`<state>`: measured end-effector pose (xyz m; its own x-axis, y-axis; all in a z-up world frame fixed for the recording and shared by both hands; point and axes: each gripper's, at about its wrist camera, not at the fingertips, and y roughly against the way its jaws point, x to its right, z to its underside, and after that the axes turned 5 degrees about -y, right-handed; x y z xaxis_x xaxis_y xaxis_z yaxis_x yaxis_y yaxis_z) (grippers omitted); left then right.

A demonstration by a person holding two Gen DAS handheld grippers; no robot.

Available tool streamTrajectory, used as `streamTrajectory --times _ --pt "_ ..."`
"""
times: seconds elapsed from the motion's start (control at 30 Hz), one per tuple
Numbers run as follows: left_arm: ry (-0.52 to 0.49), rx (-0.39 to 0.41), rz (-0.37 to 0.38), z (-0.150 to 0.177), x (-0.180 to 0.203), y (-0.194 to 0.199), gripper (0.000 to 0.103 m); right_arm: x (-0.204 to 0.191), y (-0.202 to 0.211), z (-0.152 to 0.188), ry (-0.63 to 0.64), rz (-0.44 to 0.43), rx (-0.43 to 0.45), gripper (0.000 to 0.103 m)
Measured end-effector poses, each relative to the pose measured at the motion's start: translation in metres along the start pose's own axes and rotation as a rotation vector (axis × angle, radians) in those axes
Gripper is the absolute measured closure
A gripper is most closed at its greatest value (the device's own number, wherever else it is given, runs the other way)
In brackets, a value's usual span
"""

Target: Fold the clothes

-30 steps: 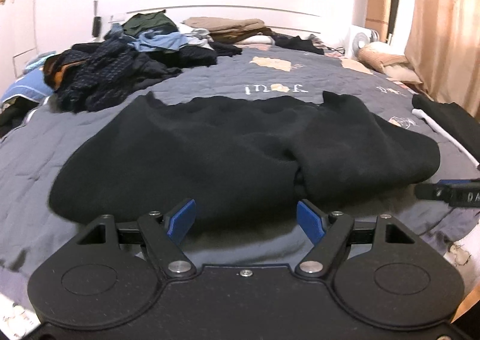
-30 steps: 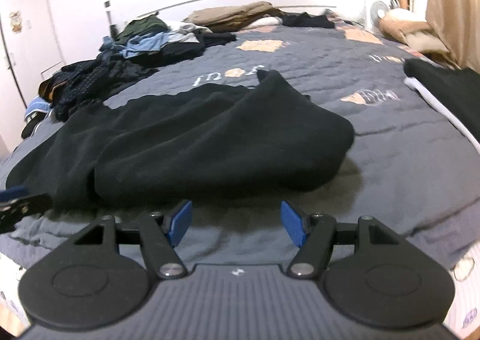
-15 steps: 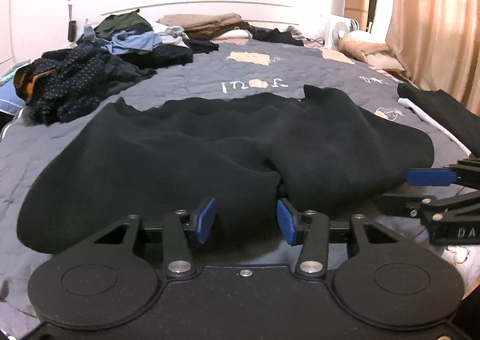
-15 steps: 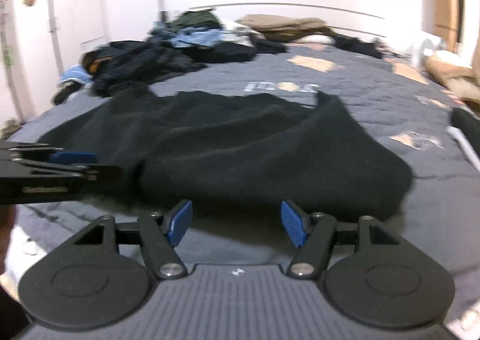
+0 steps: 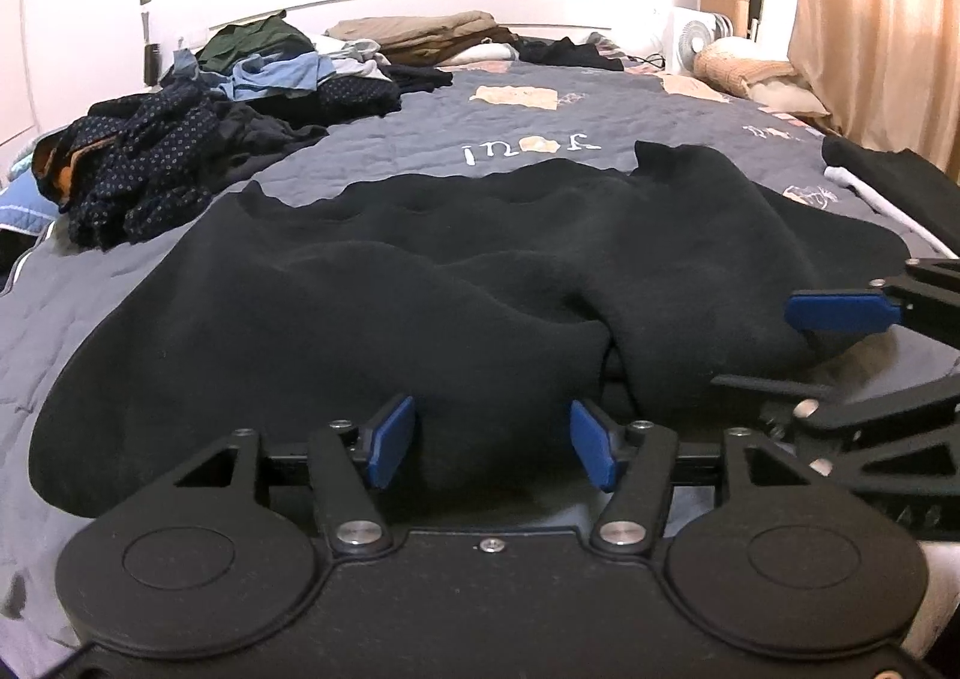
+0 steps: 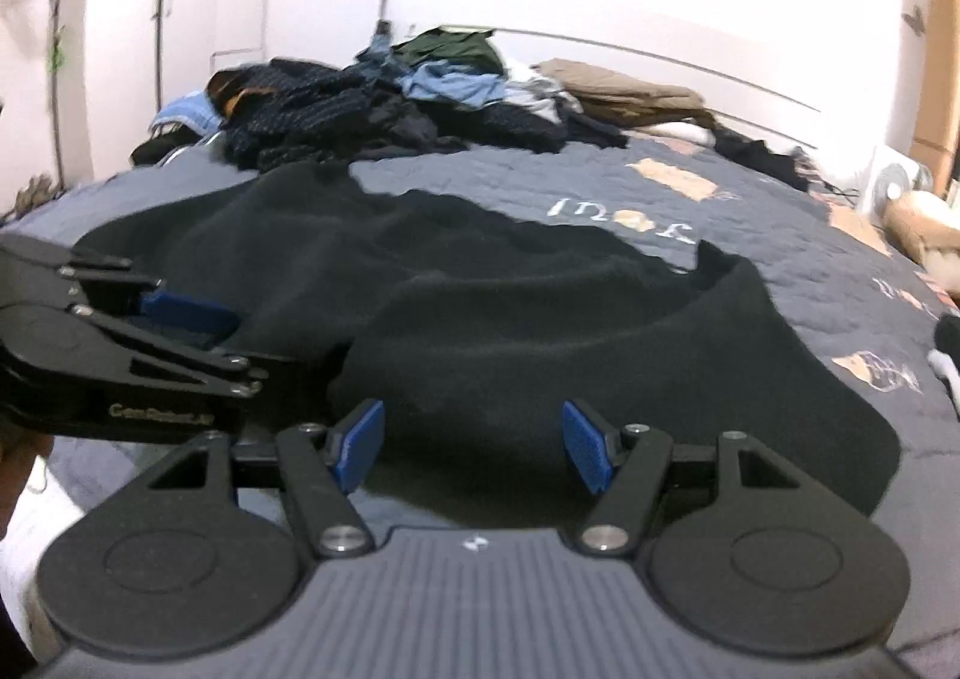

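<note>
A black fleece garment (image 5: 420,271) lies spread and rumpled across the grey quilt (image 5: 540,109), with a fold down its middle. My left gripper (image 5: 492,448) is open at its near edge, and the hem sits loosely between the blue pads (image 5: 393,442). The right gripper (image 5: 798,349) shows side-on at the garment's right end. In the right wrist view the same garment (image 6: 540,319) fills the middle. My right gripper (image 6: 474,448) is open over its near edge, nothing pinched. The left gripper (image 6: 180,319) pokes in from the left, close beside it.
A heap of unfolded clothes (image 5: 180,151) covers the bed's far left. Folded tan items (image 5: 420,28) lie by the headboard. A folded black piece (image 5: 888,181) rests at the right edge, near a fan (image 5: 696,37) and a curtain (image 5: 870,19).
Both grippers have come in low to the garment's near edge. The right one swung left, close to the left one. The left fingers stand narrower than a second ago.
</note>
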<state>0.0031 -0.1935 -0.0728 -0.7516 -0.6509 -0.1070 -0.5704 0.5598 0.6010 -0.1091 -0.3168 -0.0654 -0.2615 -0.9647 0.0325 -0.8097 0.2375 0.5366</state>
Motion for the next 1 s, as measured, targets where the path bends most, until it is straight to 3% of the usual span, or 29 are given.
streamTrajectory --times 0.2,0.37,0.53,0.63,0.77,1.0 --pt "-0.047 -0.022 0.047 -0.001 -0.002 -0.005 0.047 -0.012 -0.008 0.003 0.105 0.007 -0.014 0.038" --pt "-0.060 -0.045 0.091 0.001 -0.002 -0.011 0.077 -0.011 -0.019 0.004 0.115 0.021 -0.038 0.038" --pt "-0.041 -0.062 0.126 0.000 -0.008 -0.015 0.087 -0.006 -0.020 0.006 0.122 0.000 -0.027 0.041" --pt "-0.023 -0.066 0.138 -0.001 -0.011 -0.015 0.088 -0.001 -0.021 0.007 0.100 -0.008 -0.023 0.053" --pt "-0.003 -0.069 0.154 -0.001 -0.014 -0.014 0.090 0.003 -0.021 0.006 0.072 -0.019 -0.036 0.078" --pt "0.027 -0.067 0.173 -0.004 -0.023 -0.007 0.094 0.008 -0.017 0.002 0.055 -0.021 -0.035 0.088"
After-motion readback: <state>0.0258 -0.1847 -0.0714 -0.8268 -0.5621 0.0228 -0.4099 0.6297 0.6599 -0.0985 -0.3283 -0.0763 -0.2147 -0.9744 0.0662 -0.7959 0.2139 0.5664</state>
